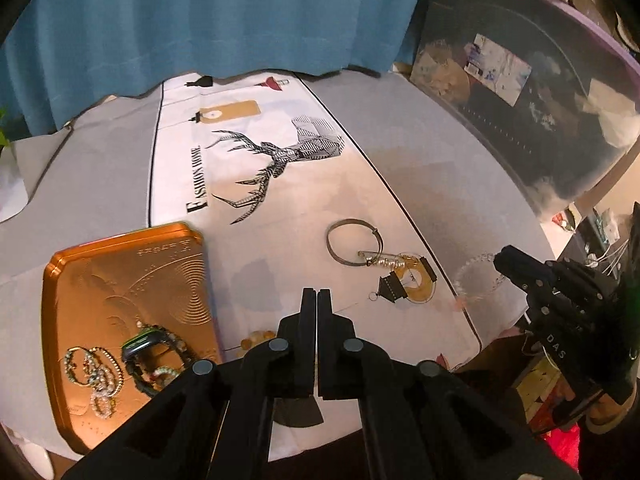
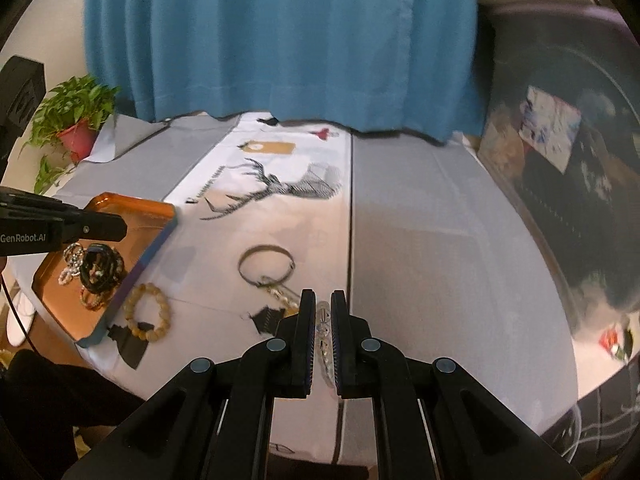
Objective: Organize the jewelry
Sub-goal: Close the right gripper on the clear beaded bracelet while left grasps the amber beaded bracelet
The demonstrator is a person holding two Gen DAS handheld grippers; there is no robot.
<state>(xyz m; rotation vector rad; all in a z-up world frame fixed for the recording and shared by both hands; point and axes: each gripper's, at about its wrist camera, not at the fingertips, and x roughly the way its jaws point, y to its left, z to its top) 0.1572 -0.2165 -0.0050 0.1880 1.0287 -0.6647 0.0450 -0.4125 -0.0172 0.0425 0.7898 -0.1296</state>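
Your right tongs (image 2: 321,304) are pinched on a clear bead bracelet (image 2: 322,332). Your left tongs (image 1: 316,300) are squeezed together with nothing in them. The orange tray (image 1: 120,264) sits near the tabletop's left edge, with bracelets (image 1: 120,360) piled inside. A metal bangle (image 2: 266,266) lies mid-tabletop.

One orange tray (image 1: 120,272), one metal bangle (image 1: 354,242), one amber bead bracelet (image 2: 147,312), one clear bead bracelet (image 2: 323,340), one potted plant (image 2: 76,124).
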